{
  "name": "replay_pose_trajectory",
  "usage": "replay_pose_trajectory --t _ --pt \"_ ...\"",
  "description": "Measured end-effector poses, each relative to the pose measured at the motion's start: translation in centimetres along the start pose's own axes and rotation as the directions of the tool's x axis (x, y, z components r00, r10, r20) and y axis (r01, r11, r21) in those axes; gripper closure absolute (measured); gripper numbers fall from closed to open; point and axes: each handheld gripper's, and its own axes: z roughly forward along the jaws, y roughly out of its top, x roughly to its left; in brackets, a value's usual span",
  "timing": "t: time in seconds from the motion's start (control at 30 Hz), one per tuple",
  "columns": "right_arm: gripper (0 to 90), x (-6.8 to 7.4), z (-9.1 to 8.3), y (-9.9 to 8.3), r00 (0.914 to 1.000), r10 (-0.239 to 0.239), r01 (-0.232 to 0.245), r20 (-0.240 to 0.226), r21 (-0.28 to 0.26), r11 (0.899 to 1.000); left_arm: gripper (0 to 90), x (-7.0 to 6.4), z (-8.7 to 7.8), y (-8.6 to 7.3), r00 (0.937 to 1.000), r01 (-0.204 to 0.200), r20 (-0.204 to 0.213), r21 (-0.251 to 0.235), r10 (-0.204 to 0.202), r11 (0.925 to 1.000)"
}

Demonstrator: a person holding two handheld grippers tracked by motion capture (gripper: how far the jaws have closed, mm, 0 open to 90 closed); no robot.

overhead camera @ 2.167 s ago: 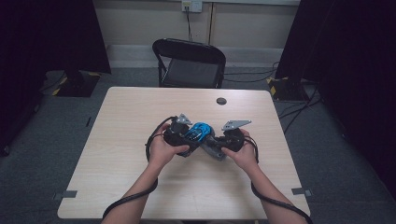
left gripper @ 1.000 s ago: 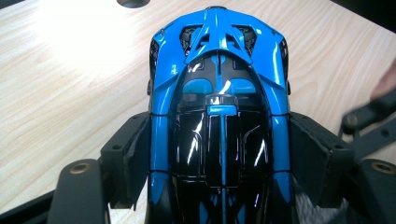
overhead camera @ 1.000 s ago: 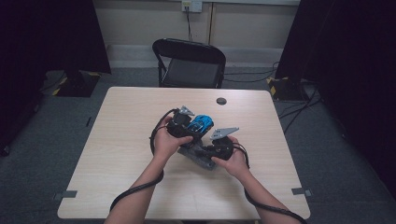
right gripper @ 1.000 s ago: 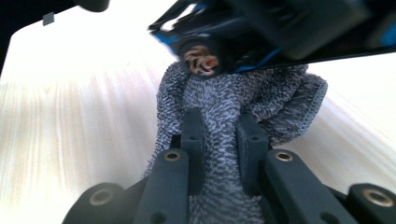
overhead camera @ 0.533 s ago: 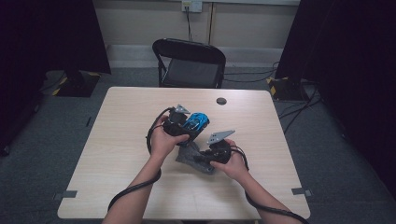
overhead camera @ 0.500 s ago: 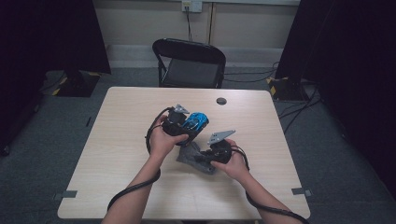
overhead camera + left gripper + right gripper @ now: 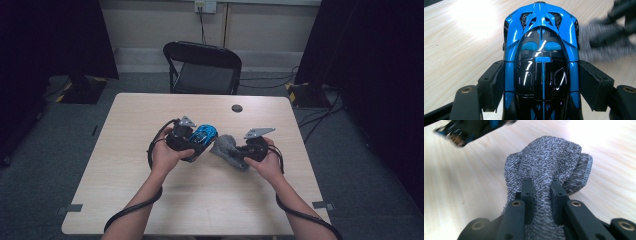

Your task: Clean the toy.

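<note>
Blue toy car (image 7: 541,57) clamped in left gripper (image 7: 541,82); right gripper (image 7: 541,192) pinches grey cloth (image 7: 549,165) at car's 3 o'clock. Mid-wipe; next, bring cloth onto body.

No legible text, label, brand mark, number or sign is found in any view. The blue and black toy car (image 7: 541,62) bears painted shapes only, no lettering. The grey cloth (image 7: 549,172) carries no tag. The table (image 7: 150,200) surface shows wood grain only.

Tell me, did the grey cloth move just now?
Yes. The grey cloth, pinched by the right gripper, slid right and away from the blue toy car, toward the table edge.
</note>
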Motion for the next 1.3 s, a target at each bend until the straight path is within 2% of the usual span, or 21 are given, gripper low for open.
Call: replay_pose_trajectory --t 0.13,0.33,0.57,0.97,1.3 --pt "77.1 -0.7 -0.6 0.3 0.9996 0.015 -0.014 0.024 -0.020 1.000 28.0 -0.6 0.1 -0.2 0.9997 -0.011 0.022 0.009 0.011 0.9999" --pt "77.1 -1.0 -1.1 0.9 0.9993 0.021 -0.019 0.030 -0.044 0.999 28.0 -1.2 0.4 -0.5 0.9990 -0.021 0.040 0.007 0.021 0.9997" --pt "77.1 -0.2 -0.6 1.6 0.9999 0.003 -0.002 0.010 -0.056 0.998 28.0 -1.6 0.9 -0.4 0.9980 -0.028 0.056 0.007 0.027 0.9996" --pt "77.1 0.2 0.2 1.8 0.9996 0.005 -0.007 -0.026 -0.071 0.997 28.0 -1.6 1.2 0.4 0.9974 -0.032 0.065 -0.002 0.032 0.9995" --pt "77.1 0.7 0.9 1.9 0.9987 0.005 -0.008 -0.052 -0.067 0.998 28.0 -1.4 1.2 0.5 0.9972 -0.018 0.072 -0.006 0.018 0.9998"
